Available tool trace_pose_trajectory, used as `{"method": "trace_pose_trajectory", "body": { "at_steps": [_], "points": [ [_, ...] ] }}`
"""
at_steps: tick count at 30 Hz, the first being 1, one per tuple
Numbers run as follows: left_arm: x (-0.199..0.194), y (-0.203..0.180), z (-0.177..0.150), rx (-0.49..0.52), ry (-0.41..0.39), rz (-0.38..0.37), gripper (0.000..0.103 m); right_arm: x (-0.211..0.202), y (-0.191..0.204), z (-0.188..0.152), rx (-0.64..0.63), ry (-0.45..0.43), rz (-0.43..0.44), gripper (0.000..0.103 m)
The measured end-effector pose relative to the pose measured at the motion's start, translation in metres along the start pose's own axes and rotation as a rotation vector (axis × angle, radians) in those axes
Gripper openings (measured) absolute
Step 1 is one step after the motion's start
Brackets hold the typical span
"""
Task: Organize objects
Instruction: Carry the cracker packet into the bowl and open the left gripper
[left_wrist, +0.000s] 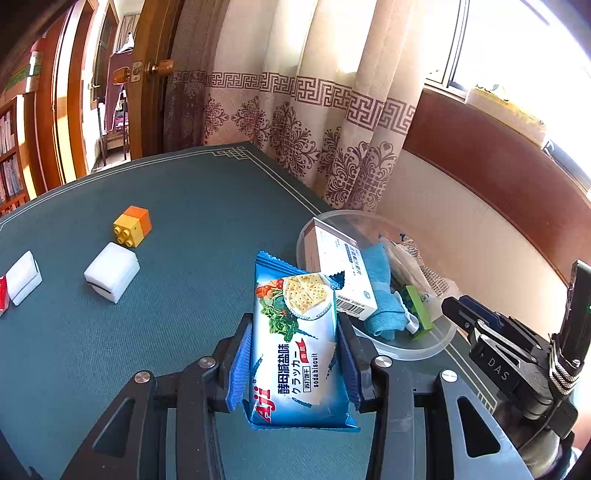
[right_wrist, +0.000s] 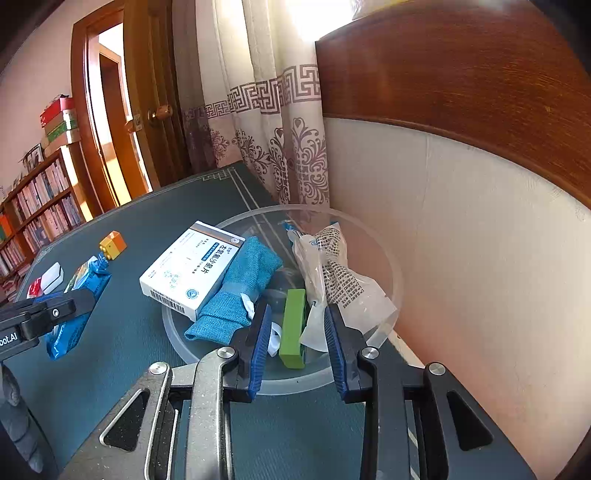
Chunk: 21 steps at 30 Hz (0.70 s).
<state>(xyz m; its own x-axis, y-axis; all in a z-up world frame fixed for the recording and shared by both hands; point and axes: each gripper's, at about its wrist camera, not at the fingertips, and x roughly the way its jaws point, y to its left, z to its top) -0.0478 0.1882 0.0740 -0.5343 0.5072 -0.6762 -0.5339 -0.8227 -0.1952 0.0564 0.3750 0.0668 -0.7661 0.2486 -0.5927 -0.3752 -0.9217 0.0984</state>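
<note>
Left hand-held gripper (left_wrist: 295, 354) clamps a glossy biscuit packet (left_wrist: 295, 343); right hand-held gripper (right_wrist: 297, 332), jaws apart, straddles a green block (right_wrist: 293, 328) in the clear bowl (right_wrist: 388, 258).

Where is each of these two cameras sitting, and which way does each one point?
Left wrist: rides the left gripper, looking along its fingers, which clamp a biscuit packet, over the table; right gripper at the edge.
Right wrist: rides the open right gripper, facing the clear bowl.
Shared: bowl, medicine box, packet, yellow block.
</note>
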Motion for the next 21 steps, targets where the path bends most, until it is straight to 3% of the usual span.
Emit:
{"method": "trace_pose_trajectory", "body": {
  "at_steps": [6,21],
  "points": [
    [0.012,-0.034,0.009,0.055,0.024,-0.030,0.045,-0.008,-0.010,0.000,0.016,-0.038,0.019,0.031],
    [0.072,-0.089,0.044,0.077,0.102,-0.102,0.045,0.001,-0.021,-0.005,0.015,-0.080,0.052,0.031]
  ]
}}
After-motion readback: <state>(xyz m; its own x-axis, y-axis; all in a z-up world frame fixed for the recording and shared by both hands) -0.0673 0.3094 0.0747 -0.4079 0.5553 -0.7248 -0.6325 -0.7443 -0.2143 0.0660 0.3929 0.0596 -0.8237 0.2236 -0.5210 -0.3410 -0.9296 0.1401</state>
